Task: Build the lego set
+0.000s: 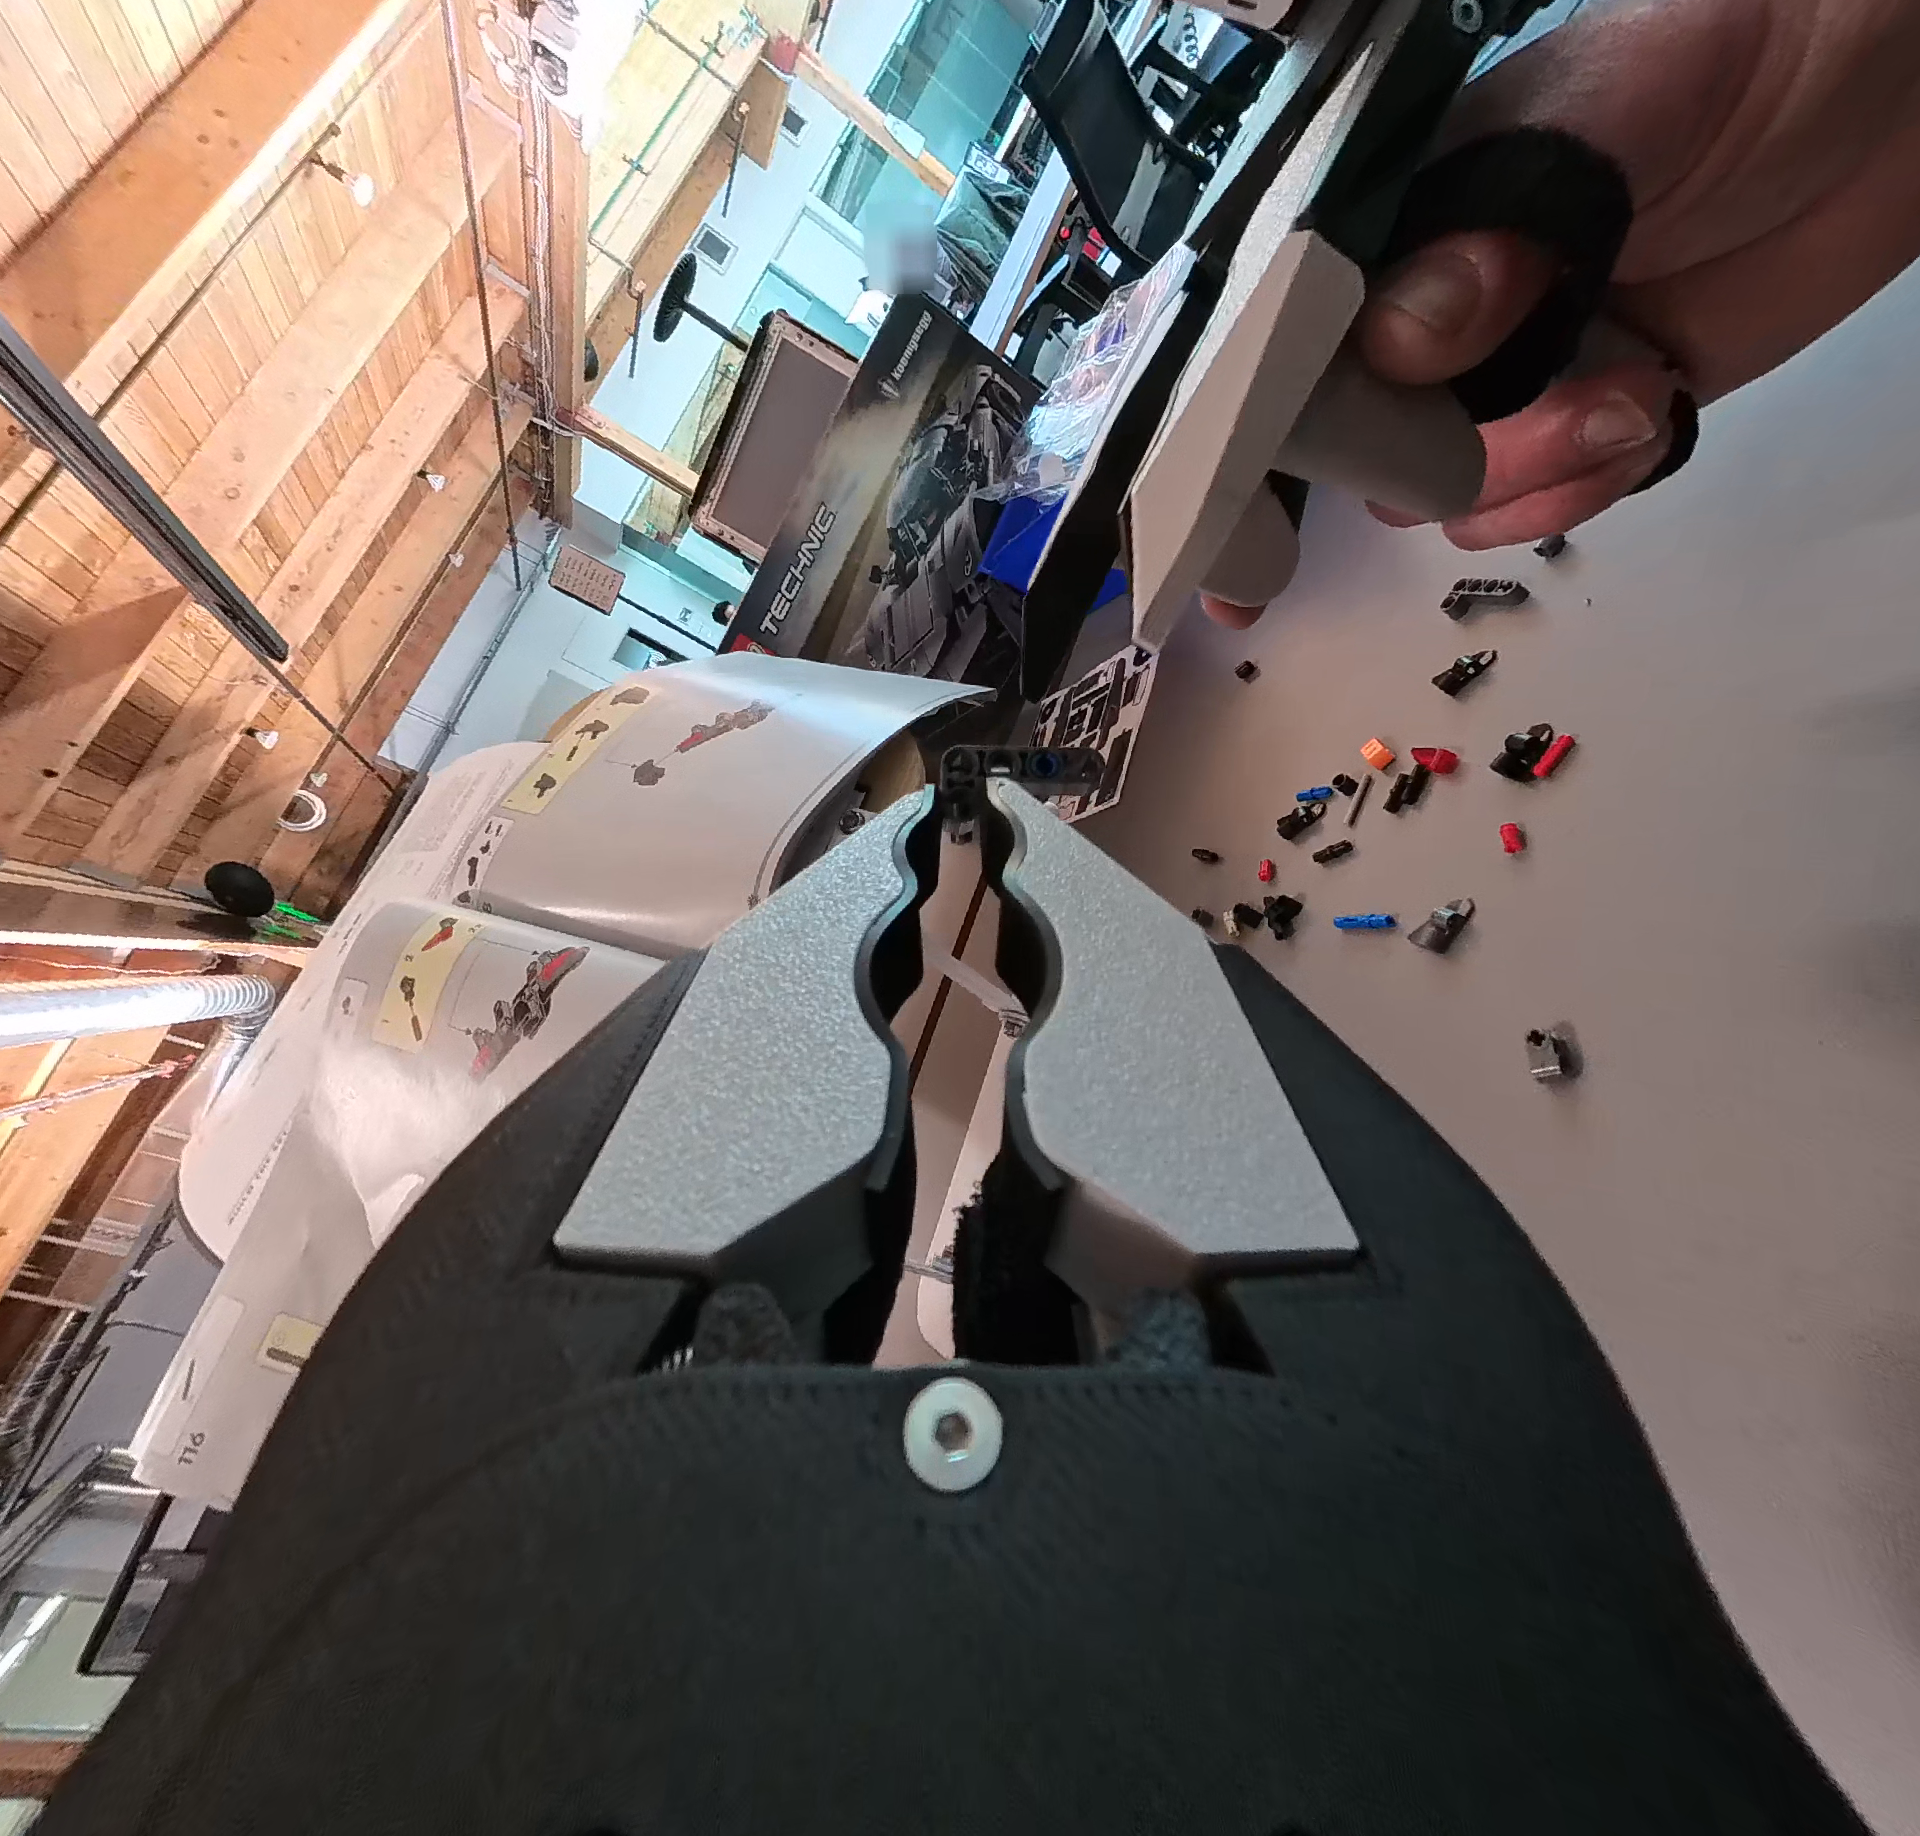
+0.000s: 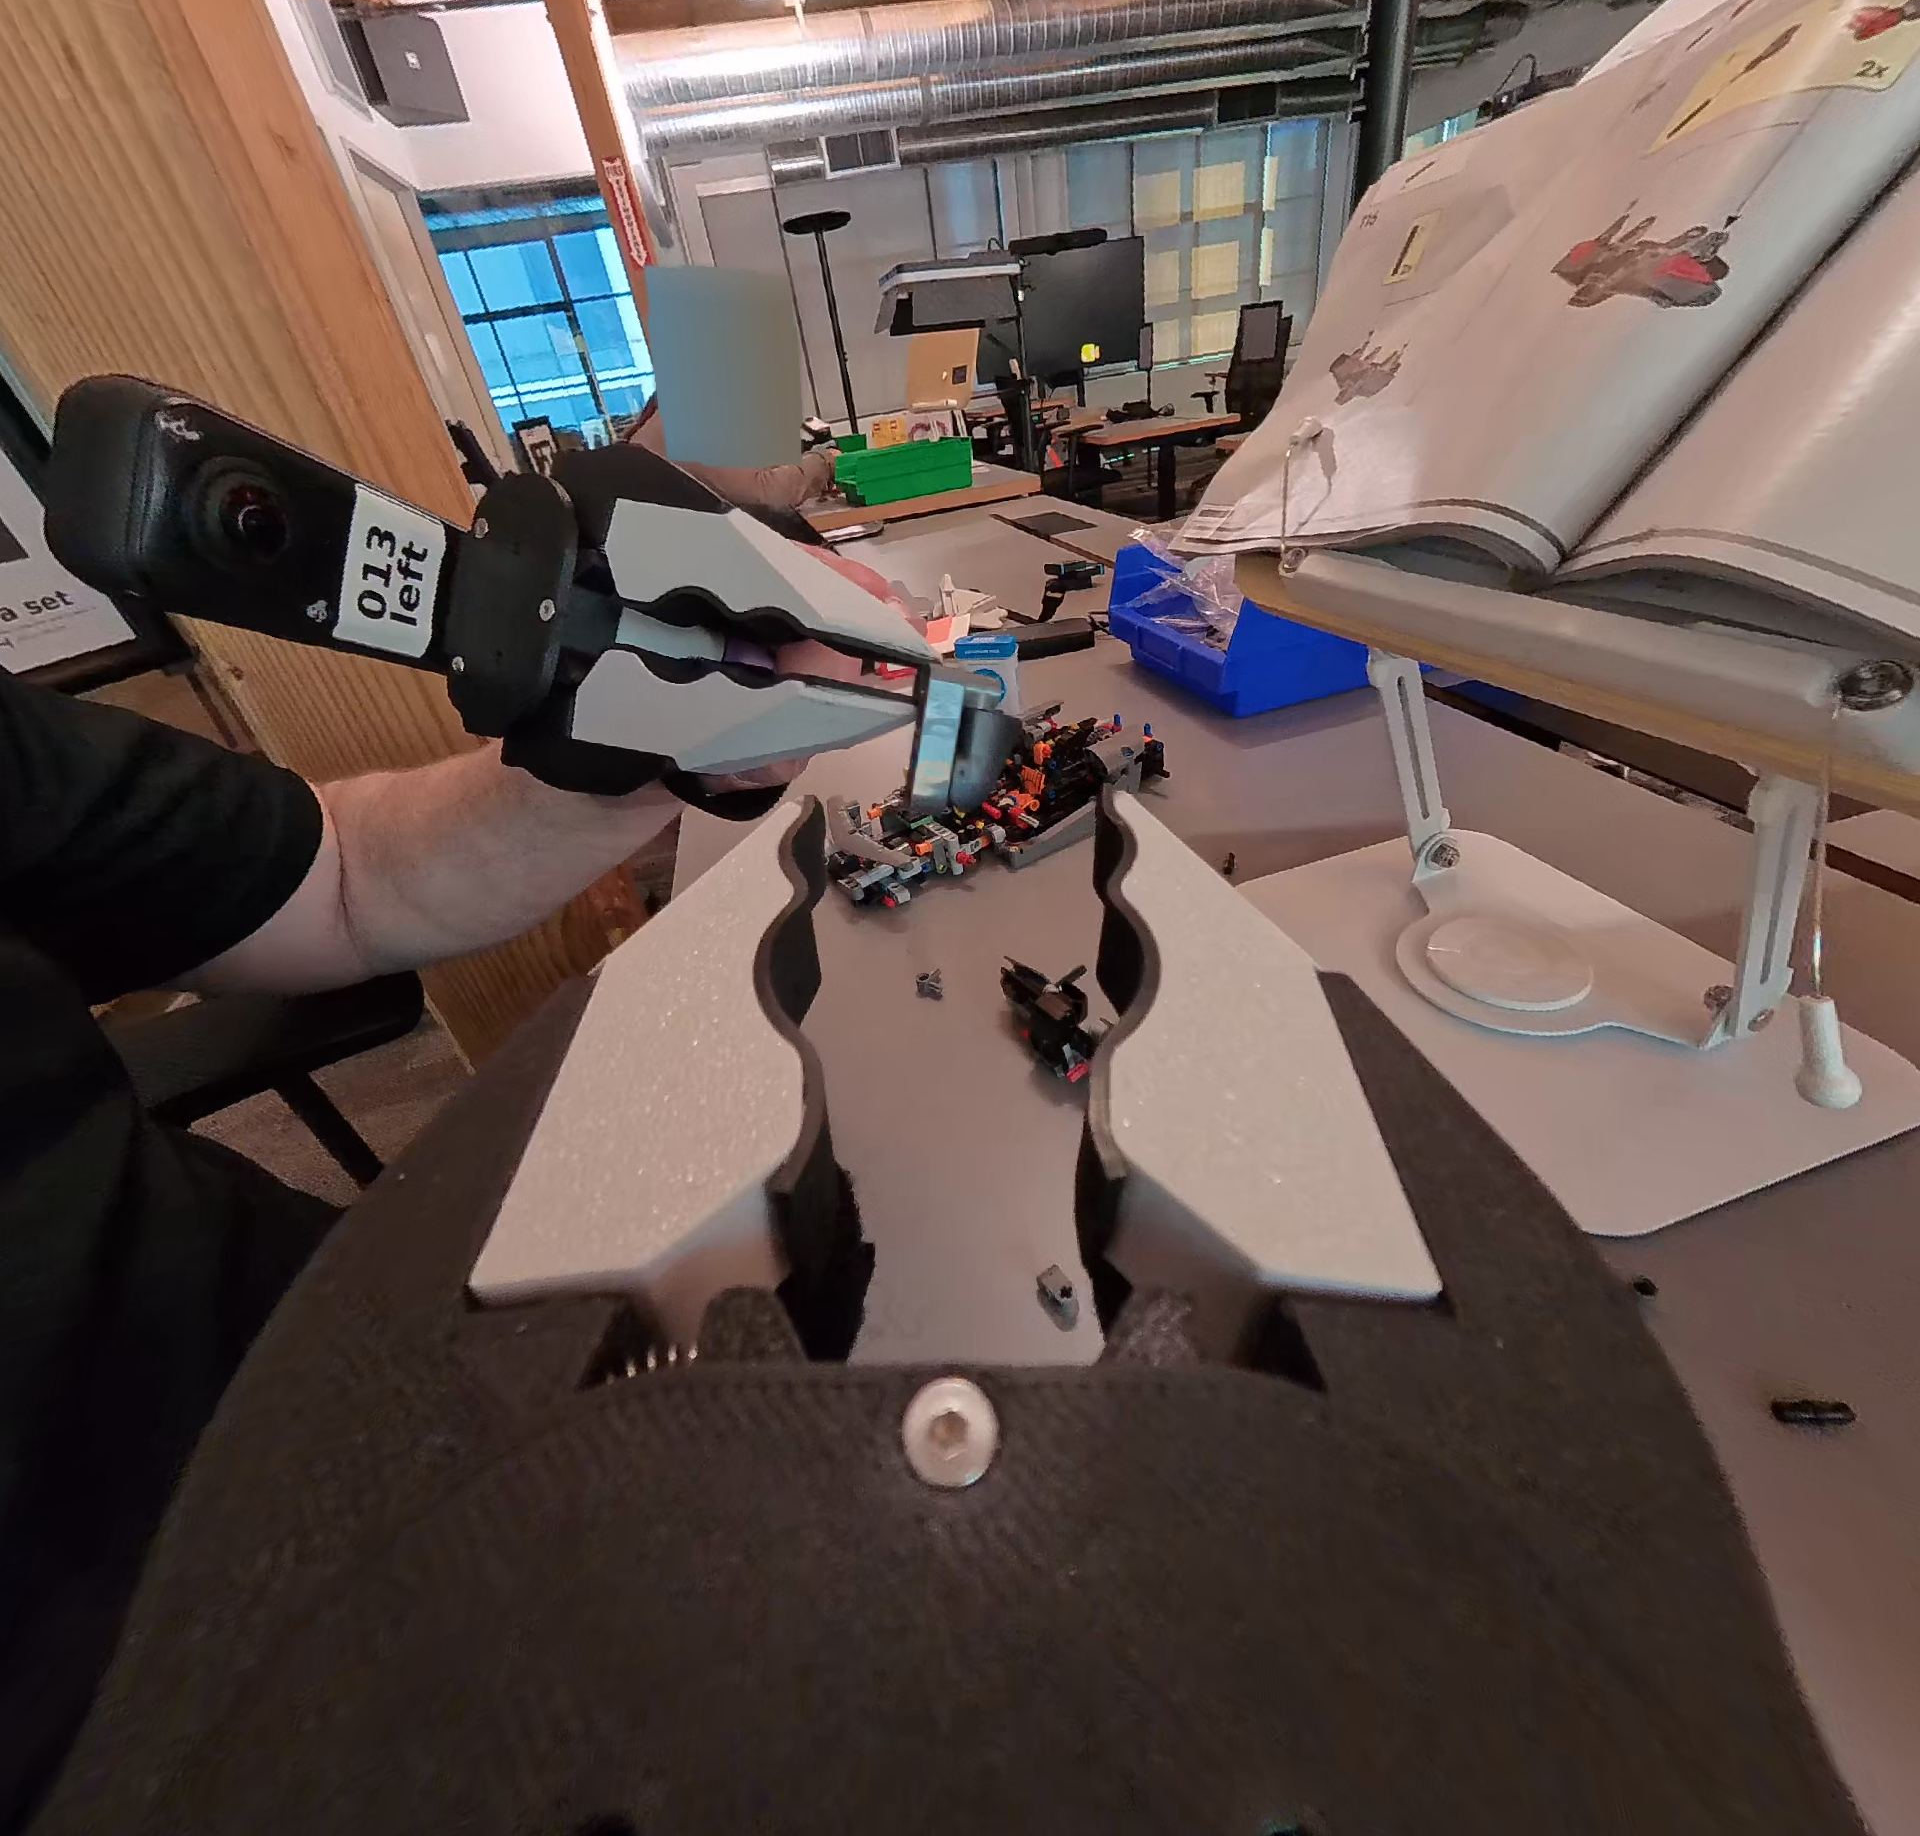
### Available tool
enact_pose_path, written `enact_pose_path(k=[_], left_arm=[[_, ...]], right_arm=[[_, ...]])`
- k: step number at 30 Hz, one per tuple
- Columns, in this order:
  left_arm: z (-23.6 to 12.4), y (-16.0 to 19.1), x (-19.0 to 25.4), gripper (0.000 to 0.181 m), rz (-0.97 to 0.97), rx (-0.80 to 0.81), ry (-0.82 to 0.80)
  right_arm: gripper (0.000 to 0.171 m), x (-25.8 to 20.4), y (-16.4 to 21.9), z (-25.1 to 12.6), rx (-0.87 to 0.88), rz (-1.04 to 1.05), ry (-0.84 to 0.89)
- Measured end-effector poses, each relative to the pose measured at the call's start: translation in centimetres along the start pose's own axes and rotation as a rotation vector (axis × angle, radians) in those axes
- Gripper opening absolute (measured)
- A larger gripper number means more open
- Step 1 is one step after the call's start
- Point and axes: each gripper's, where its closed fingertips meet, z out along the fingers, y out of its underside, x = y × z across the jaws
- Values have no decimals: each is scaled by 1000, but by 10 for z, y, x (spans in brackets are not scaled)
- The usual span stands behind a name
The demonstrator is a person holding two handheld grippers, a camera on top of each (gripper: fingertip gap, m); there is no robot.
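My left gripper [image 1: 966, 799] is shut on a small dark grey lego piece [image 1: 1016, 766] at its fingertips. In the right wrist view the left gripper [image 2: 923, 690] holds this piece [image 2: 951, 747] in the air, just above the partly built lego car [image 2: 987, 825] on the grey table. My right gripper [image 2: 961, 815] is open and empty, and points at the car from the near side. A small black sub-assembly [image 2: 1049, 1017] and a tiny grey piece [image 2: 930, 981] lie on the table between its fingers. In the left wrist view the right gripper [image 1: 1091, 664] hangs over the table, held by a hand.
Several loose small pieces [image 1: 1403, 830] lie scattered on the table. An open instruction book [image 2: 1558, 352] rests on a white stand [image 2: 1507, 965] at the right. A blue bin [image 2: 1236, 643] with plastic bags stands behind the car. The set's box [image 1: 894, 508] stands at the back. Only a small space, under 4 cm, lies between the two pairs of fingers.
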Motion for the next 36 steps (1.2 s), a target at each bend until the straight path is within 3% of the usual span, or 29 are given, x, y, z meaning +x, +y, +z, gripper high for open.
enact_pose_path(k=[7, 14, 16, 29, 36], left_arm=[[3, -8, 9, 5, 31, 20, 9], [3, -21, 17, 5, 75, 62, 12], [1, -23, 16, 5, 66, 80, 12], [3, -26, 13, 5, 73, 109, -31], [4, -30, 8, 5, 75, 134, -107]], right_arm=[[46, -10, 4, 8, -15, 47, -38], [32, -17, 5, 10, 1, 142, -106], [20, -15, 3, 8, 16, 161, -111], [18, -13, -1, 6, 43, 130, -85], [18, -11, -10, 2, 69, -28, 29]])
